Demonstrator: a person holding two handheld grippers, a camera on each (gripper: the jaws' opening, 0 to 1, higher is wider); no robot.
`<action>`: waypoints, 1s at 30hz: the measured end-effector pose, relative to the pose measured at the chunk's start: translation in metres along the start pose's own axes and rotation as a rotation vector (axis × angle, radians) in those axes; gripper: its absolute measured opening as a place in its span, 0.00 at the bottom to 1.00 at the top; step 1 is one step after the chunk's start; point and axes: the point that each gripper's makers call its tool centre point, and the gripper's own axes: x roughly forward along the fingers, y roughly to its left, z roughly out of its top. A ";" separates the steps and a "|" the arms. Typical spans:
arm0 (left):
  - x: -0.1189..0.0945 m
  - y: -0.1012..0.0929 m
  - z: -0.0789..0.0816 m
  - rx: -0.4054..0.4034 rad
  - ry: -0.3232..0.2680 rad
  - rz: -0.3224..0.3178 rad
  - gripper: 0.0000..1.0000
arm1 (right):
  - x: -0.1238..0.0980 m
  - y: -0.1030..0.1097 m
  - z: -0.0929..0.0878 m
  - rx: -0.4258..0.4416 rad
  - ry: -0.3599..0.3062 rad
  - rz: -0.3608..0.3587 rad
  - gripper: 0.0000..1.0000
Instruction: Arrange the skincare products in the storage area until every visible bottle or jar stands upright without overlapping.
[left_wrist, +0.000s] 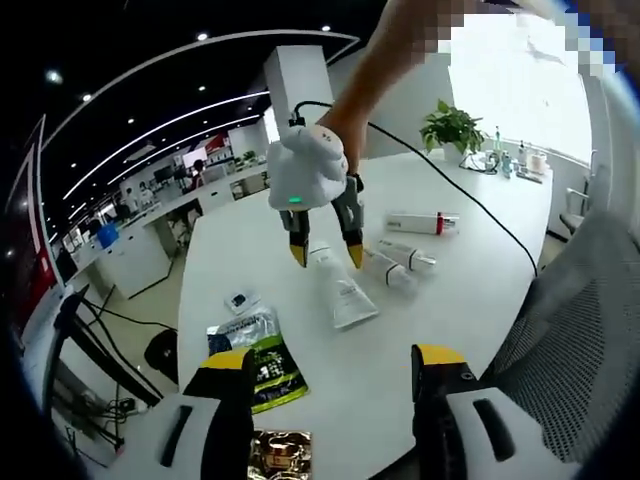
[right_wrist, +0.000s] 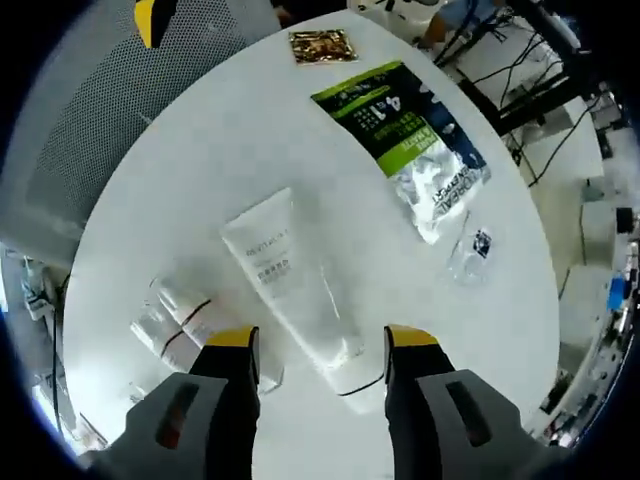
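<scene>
Right gripper (right_wrist: 312, 345) jaws apart, straddling cap end of large white tube (right_wrist: 290, 290) lying flat mid-table (right_wrist: 150, 200); contact unclear. Left gripper (left_wrist: 330, 365) jaws spread, empty. Two small tubes (right_wrist: 175, 320) partly hidden behind jaw. Green pouch (right_wrist: 415, 130) label unreadable.

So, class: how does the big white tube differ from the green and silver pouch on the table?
The white tube is plain, rounded and long; the pouch is flat, printed in green, with a silver end. The tube lies between the right tool tips; the pouch lies apart from them. Both lie flat on the white table.
</scene>
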 end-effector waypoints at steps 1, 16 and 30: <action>0.000 0.000 -0.001 -0.003 0.003 0.000 0.65 | 0.002 0.000 -0.002 -0.036 0.014 0.003 0.45; 0.005 -0.003 -0.009 -0.005 0.047 -0.013 0.60 | 0.023 -0.005 0.000 -0.162 0.007 0.038 0.34; 0.008 -0.005 -0.015 0.004 0.076 -0.020 0.56 | 0.023 -0.003 0.001 -0.152 0.018 0.023 0.30</action>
